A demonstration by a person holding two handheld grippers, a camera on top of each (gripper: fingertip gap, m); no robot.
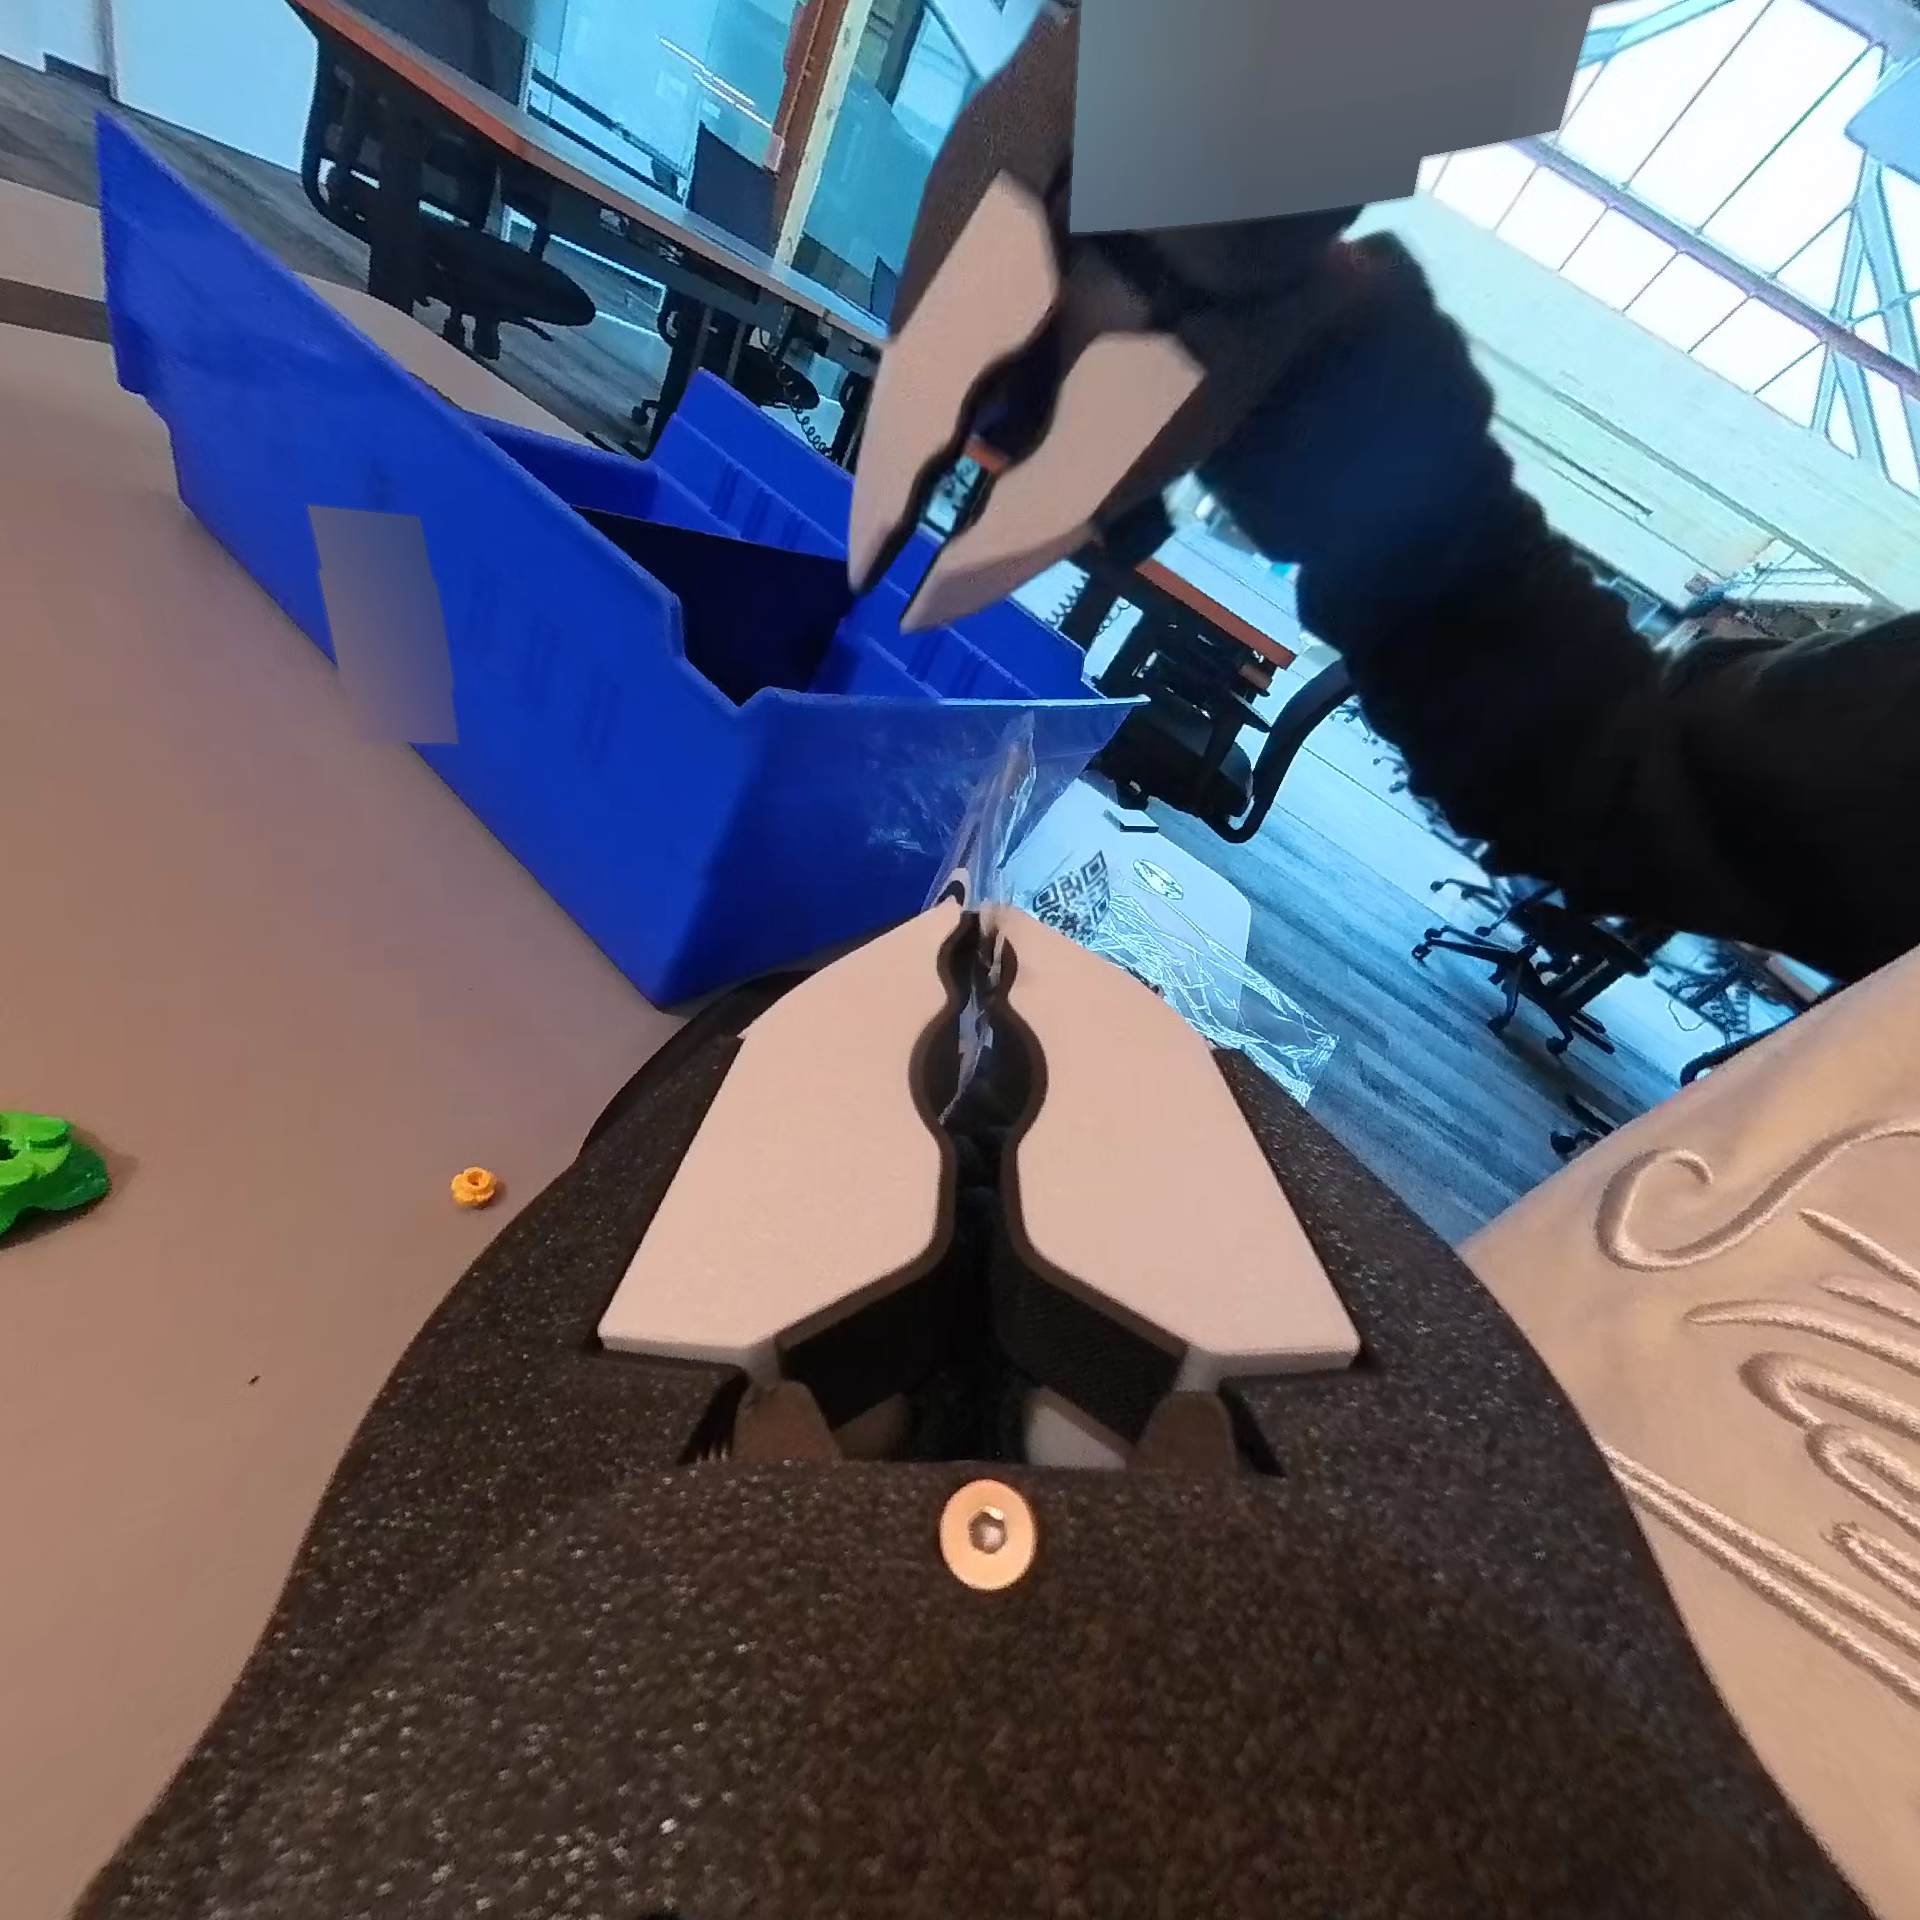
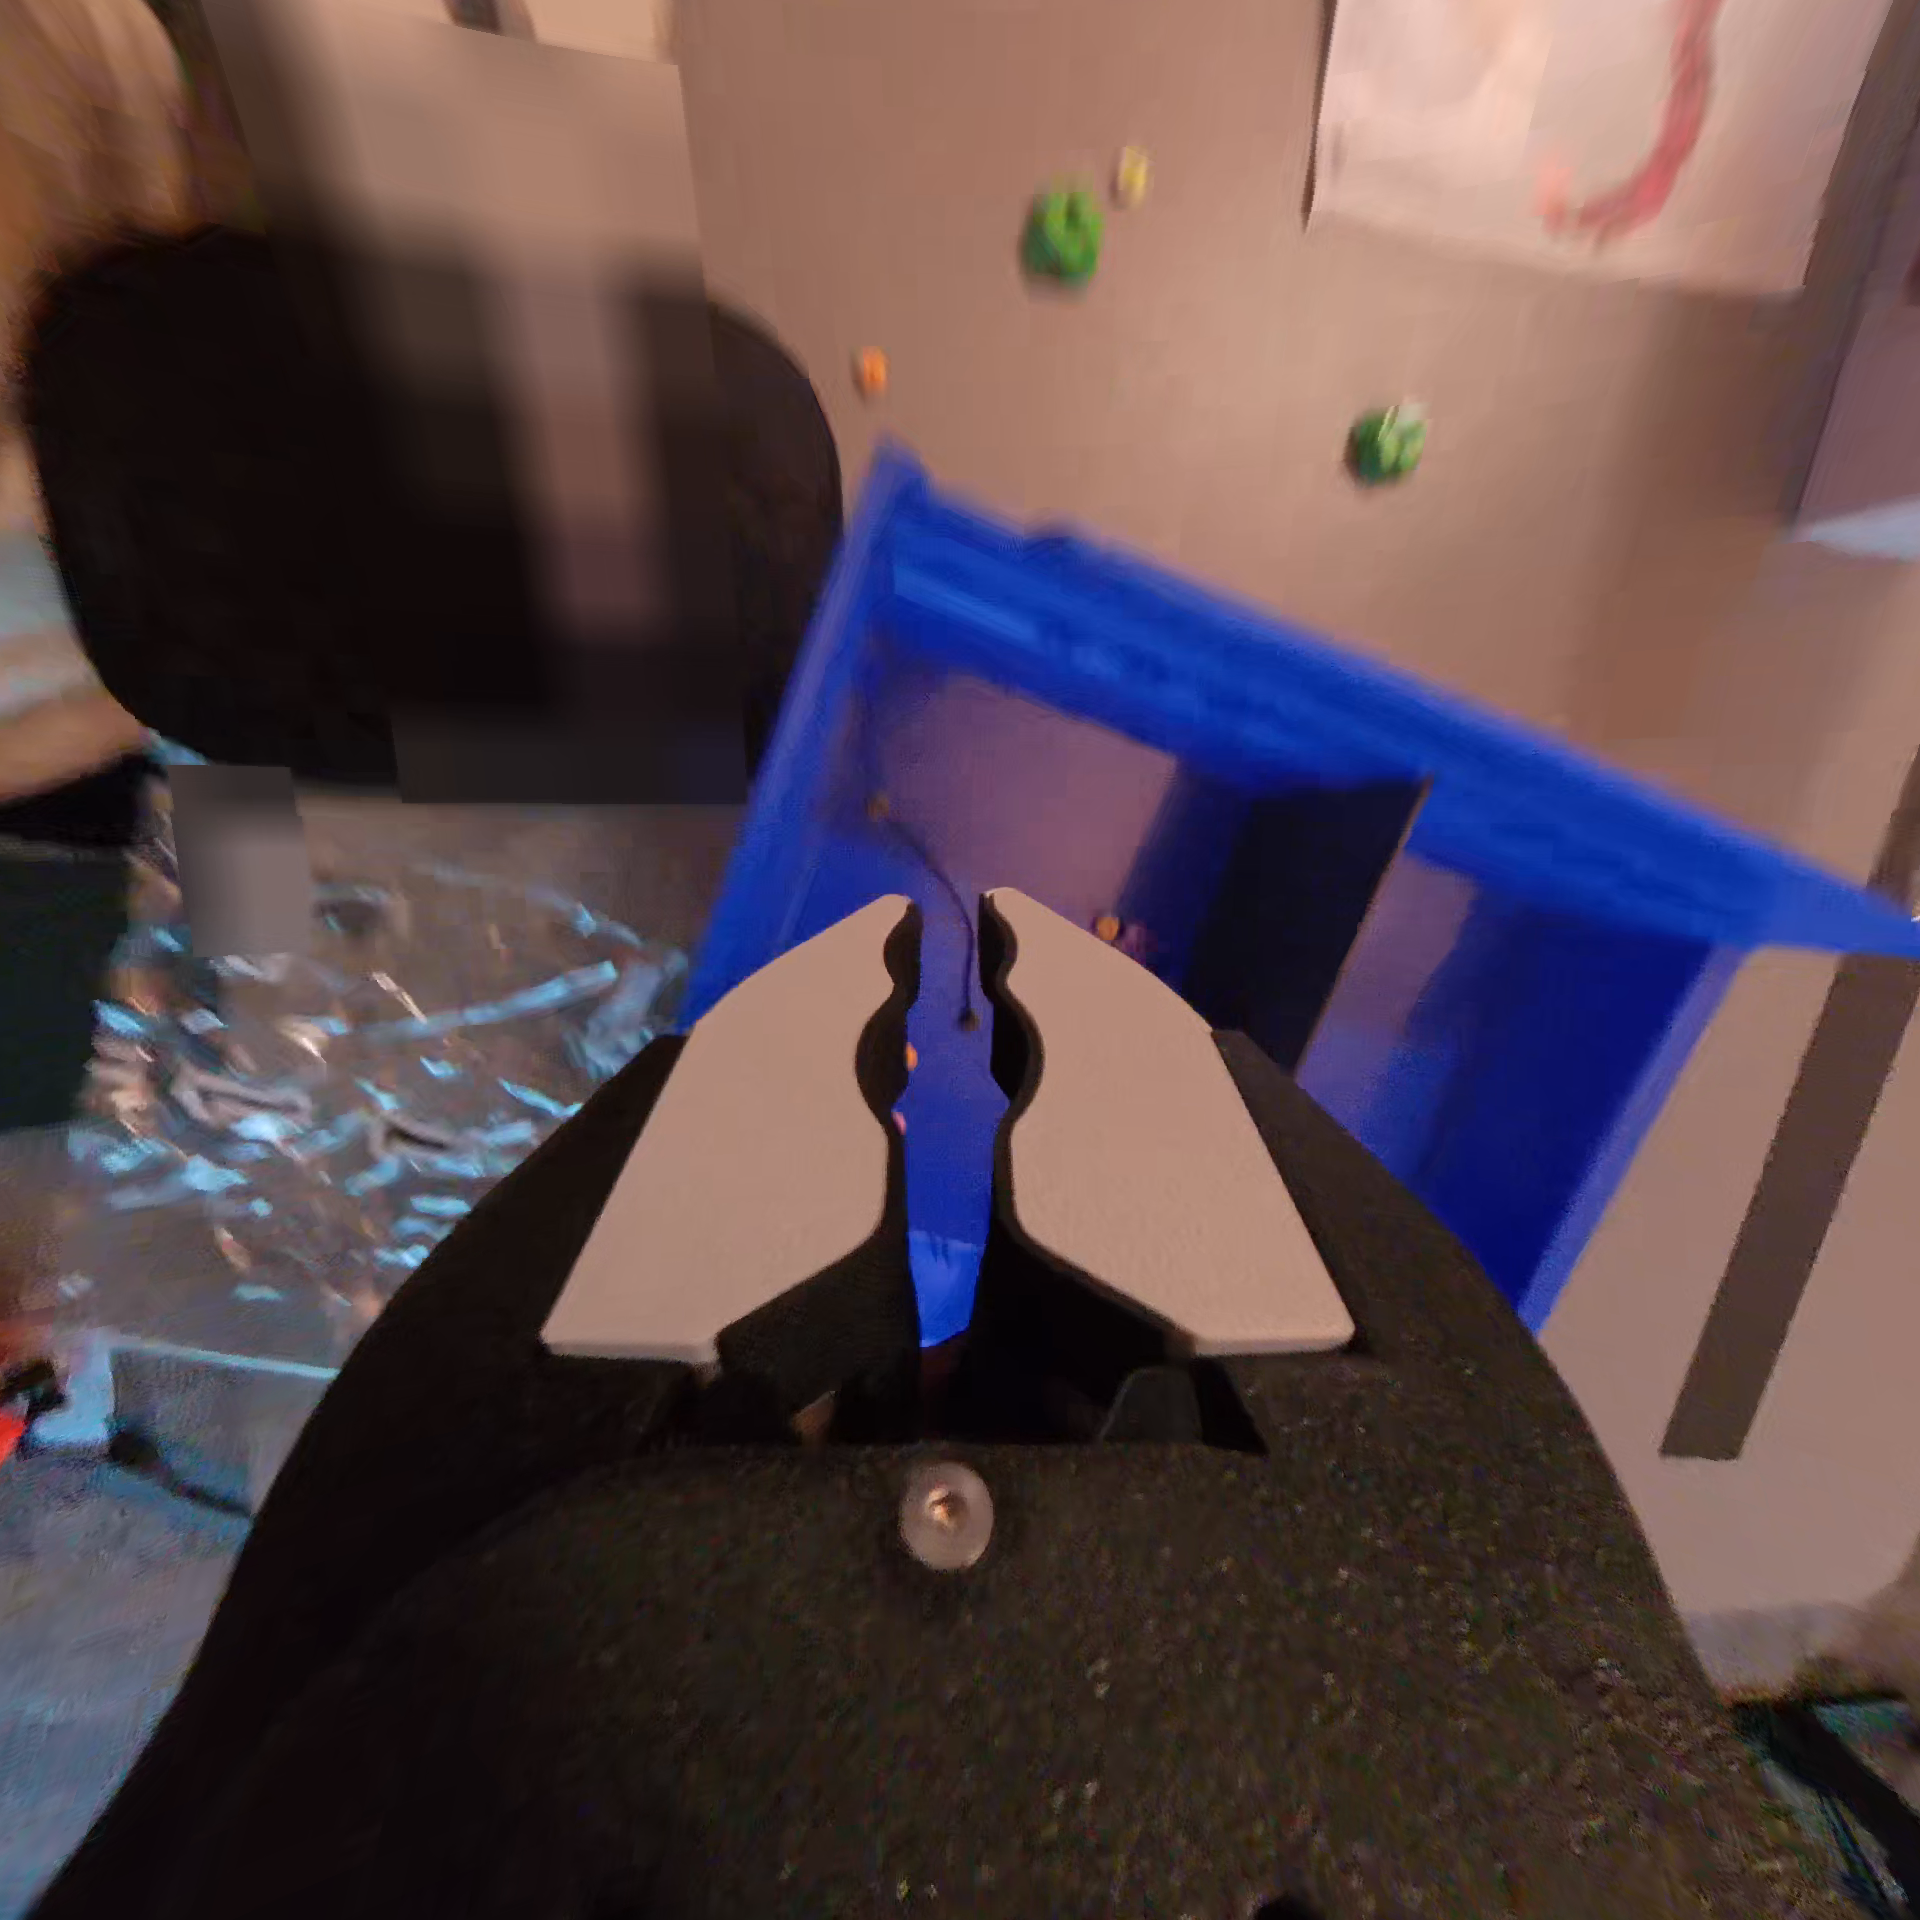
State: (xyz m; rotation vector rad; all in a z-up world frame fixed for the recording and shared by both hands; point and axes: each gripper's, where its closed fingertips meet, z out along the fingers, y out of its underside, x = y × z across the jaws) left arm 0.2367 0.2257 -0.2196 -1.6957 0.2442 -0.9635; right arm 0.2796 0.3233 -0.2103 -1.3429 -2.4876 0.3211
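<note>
My left gripper is shut on the edge of a clear plastic bag, which hangs past the table edge beside a blue divided bin. My right gripper hovers over the bin's open top, pointing down into it. In the right wrist view its jaws stand a narrow gap apart with nothing between them. That view looks down into the bin, where a few small orange pieces and a thin dark strand lie on the floor. The crinkled bag shows at the left.
The bin stands on a beige table. A green piece and a small orange piece lie to the left of it. A person's dark sleeve holds the right gripper. Office chairs and desks stand beyond. One gripper's finger ends stand about 11 centimeters off the other's. Between my left fingertips and the small orange piece there is roughly 11 centimeters.
</note>
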